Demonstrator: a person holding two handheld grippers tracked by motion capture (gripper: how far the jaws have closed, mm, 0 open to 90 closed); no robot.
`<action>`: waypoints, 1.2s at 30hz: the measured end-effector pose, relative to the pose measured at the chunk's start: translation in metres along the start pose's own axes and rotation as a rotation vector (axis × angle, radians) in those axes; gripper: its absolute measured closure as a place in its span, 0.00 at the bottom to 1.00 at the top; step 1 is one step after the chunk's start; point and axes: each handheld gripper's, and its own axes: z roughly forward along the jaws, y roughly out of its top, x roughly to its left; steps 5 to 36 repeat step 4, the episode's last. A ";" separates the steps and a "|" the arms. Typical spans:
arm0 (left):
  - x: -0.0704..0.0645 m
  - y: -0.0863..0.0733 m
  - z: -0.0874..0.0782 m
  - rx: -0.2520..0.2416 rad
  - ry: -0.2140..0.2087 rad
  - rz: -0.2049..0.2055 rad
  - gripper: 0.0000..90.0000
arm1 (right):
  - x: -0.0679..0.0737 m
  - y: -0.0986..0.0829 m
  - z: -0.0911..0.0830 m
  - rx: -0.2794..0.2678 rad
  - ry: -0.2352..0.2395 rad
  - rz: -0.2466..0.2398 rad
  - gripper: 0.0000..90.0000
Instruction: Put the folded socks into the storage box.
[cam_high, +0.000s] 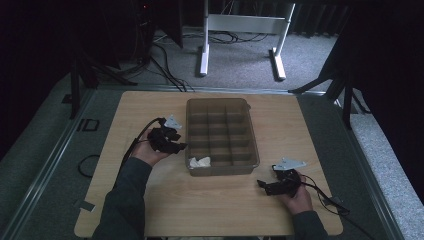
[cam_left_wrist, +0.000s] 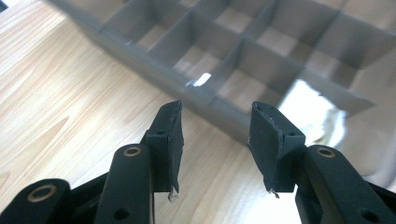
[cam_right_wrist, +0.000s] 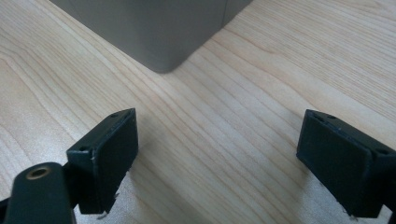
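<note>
The crumpled white cloth (cam_high: 199, 162) lies in the near-left compartment of the grey plastic divided tray (cam_high: 252, 142). Left claw (cam_left_wrist: 215, 122) half open beside it, right claw (cam_right_wrist: 217, 154) wide over the bench (cam_high: 210, 200); reaching in, a jaw may catch the tray wall and push the tray.

The right gripper (cam_right_wrist: 219, 158) hangs low over the wooden table (cam_right_wrist: 261, 84), its jaws spread wide with only bare wood between them. Beyond the fingers, nearer the left one, stands the grey tray's corner (cam_right_wrist: 163, 51).

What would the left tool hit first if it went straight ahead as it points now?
Probably the near side wall of the divided grey tray, just ahead of the open left tool; white crumpled material lies beyond, in a corner compartment.
</note>
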 end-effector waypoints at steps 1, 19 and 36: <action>0.002 -0.004 0.001 -0.005 0.007 -0.017 0.60 | 0.000 0.000 0.000 0.000 0.000 0.000 0.14; 0.007 -0.014 0.006 -0.017 0.042 -0.065 0.60 | 0.000 0.000 0.000 0.000 0.000 0.000 0.14; 0.007 -0.014 0.006 -0.017 0.042 -0.065 0.60 | 0.000 0.000 0.000 0.000 0.000 0.000 0.14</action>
